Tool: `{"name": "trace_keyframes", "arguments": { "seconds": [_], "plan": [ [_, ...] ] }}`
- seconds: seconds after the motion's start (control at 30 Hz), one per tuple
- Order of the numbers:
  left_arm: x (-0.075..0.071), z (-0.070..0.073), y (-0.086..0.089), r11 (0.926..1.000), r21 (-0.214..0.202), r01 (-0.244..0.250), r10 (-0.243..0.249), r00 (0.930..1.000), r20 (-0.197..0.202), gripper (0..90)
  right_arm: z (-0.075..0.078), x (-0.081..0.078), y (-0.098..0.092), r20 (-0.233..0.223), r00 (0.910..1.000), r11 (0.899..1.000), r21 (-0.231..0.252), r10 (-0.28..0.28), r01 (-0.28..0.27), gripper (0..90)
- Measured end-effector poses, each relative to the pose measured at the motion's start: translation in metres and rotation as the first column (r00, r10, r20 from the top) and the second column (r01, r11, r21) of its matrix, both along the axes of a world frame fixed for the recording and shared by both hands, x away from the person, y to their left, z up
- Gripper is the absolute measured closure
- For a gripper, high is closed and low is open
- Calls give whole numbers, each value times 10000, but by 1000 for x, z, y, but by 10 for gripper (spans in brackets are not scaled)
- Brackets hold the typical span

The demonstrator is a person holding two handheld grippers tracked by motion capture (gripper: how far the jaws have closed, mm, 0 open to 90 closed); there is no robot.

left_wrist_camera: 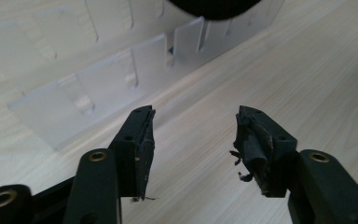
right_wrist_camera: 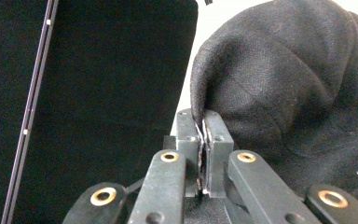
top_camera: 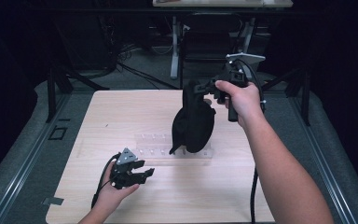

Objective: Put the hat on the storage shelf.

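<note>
Black fabric, apparently a cap [top_camera: 194, 122], is held up above the wooden table [top_camera: 121, 116], its lower end hanging down onto or just over the clear plastic rack [top_camera: 151, 145] near the middle of the tabletop; whether it touches the rack cannot be told. An upper fold of the cap is pinched between the fully closed jaws of the right gripper [top_camera: 200, 88], and in the right gripper view the cloth edge is seen clamped at the tips of that gripper [right_wrist_camera: 203, 120], with the bulk of the cap [right_wrist_camera: 298, 93] bulging to the right of the jaws. The right gripper is grasped by the right hand [top_camera: 237, 98], with the forearm stretched in from the lower right of the high view.

On the near side of the rack, low over the table, the left gripper [top_camera: 145, 173] is held by the left hand [top_camera: 114, 191]. Its jaws are spread apart with nothing between them, and they point toward the rack. In the left gripper view the tips of this gripper [left_wrist_camera: 193, 126] are seen open over bare wood, with the slotted front wall of the rack [left_wrist_camera: 98, 88] just beyond them and the dark underside of the cap [left_wrist_camera: 214, 7] at the top edge, above the far end of the rack. Frayed scraps are seen on the right pad.
</note>
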State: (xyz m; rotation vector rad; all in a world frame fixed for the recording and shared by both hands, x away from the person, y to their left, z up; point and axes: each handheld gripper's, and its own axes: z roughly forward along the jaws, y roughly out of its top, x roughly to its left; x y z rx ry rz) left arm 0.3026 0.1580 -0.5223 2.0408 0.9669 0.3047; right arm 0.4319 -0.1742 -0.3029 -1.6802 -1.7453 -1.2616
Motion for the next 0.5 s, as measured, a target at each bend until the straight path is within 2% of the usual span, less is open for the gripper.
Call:
{"name": "trace_keyframes", "arguments": {
  "seconds": [0.07,0.1,0.13,0.3,0.37,0.47,0.5],
  "plan": [
    [0,4,-2,9999,-72,128,-127,9999,17,500,0,0,2,6,10000,10000,-11,-11,11,870],
    [1,10,-7,9998,-59,198,-197,9996,216,522,1,-1,4,14,10000,9999,-76,80,-80,868],
    [1,10,-7,9998,-59,198,-197,9996,216,533,1,-1,4,14,10000,9999,-76,80,-80,868],
    [7,22,-23,9989,7,476,-475,9977,473,572,1,-1,10,50,9999,9999,-54,103,-103,863],
    [8,31,-32,9979,-99,637,-631,9964,569,587,0,-1,12,42,9999,9999,-37,142,-142,862],
    [9,36,-39,9975,-57,703,-697,9950,716,598,0,-1,14,71,9998,9998,-24,173,-173,862],
    [10,40,-44,9974,17,720,-719,9933,905,599,0,-1,15,84,9998,9998,-11,200,-200,861]
  ]
}}
